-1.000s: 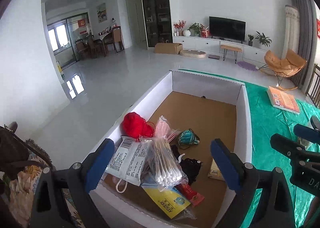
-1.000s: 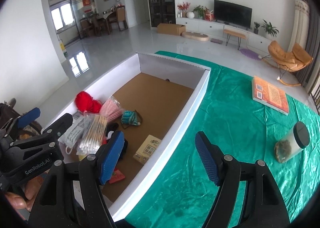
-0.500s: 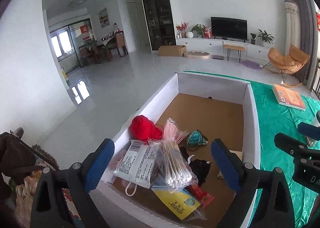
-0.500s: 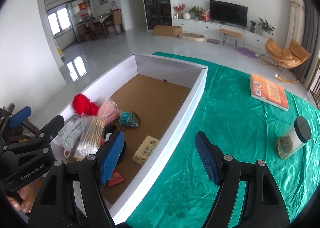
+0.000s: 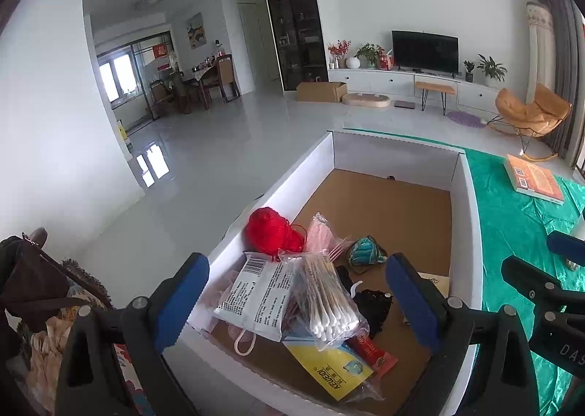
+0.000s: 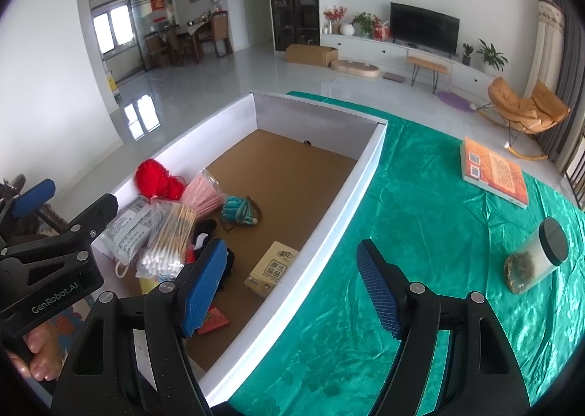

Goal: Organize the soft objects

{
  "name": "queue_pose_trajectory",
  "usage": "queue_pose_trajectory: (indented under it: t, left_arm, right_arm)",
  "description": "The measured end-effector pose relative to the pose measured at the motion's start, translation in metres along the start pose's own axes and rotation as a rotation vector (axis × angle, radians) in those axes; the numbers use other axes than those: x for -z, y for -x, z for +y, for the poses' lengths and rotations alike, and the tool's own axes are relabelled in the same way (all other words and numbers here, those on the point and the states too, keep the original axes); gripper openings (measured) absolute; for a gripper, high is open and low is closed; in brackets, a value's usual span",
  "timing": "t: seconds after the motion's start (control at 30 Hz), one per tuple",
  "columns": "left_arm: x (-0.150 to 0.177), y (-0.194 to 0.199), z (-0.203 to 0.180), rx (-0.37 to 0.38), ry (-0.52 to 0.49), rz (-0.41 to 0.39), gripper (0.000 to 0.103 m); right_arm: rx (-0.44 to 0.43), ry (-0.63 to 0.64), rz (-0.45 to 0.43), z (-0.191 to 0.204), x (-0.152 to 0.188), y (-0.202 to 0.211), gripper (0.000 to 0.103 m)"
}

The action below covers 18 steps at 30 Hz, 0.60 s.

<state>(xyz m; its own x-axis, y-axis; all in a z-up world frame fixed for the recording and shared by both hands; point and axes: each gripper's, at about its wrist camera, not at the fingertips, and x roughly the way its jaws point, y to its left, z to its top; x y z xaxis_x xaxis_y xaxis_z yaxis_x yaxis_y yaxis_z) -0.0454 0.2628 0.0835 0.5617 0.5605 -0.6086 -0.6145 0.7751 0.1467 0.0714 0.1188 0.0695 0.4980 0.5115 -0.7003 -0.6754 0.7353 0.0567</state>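
A white cardboard box [image 5: 464,218] [image 6: 365,174] with a brown floor holds soft items at its near end: a red yarn ball [image 5: 272,233] [image 6: 155,178], a bag of cotton swabs [image 5: 325,299] [image 6: 170,233], a white mask packet [image 5: 259,291], a pink packet [image 6: 204,193], a teal pouch [image 5: 365,255] [image 6: 237,211], a black item [image 5: 373,306] and a tissue pack [image 6: 272,269]. My left gripper [image 5: 298,302] is open and empty above the box's near end. My right gripper [image 6: 292,291] is open and empty over the box's right wall.
A green cloth [image 6: 420,233] covers the table right of the box. On it lie an orange book [image 6: 493,171] [image 5: 533,178] and a clear jar with a black lid [image 6: 537,255]. A yellow packet [image 5: 332,368] lies in the box's near corner.
Both grippers have drawn back and risen a little; the box and its contents look slightly farther away. Nothing in the box has moved and both grippers stay open.
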Motion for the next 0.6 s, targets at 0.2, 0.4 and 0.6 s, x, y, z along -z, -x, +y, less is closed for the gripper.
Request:
queue_pose_trajectory:
  t: [0.2,0.4,0.6]
  left_arm:
    - [-0.001,0.004,0.003,0.002,0.015,-0.001,0.097]
    - [-0.002,0.007,0.005,0.001,0.019,-0.008,0.097]
    - [-0.001,0.006,0.010,0.001,0.030,-0.005,0.097]
  right_arm:
    - [0.003,0.019,0.004,0.005,0.000,0.002,0.077]
    - [0.004,0.034,0.009,0.010,-0.002,0.002,0.077]
    - [0.006,0.051,0.019,0.016,-0.001,0.000,0.077]
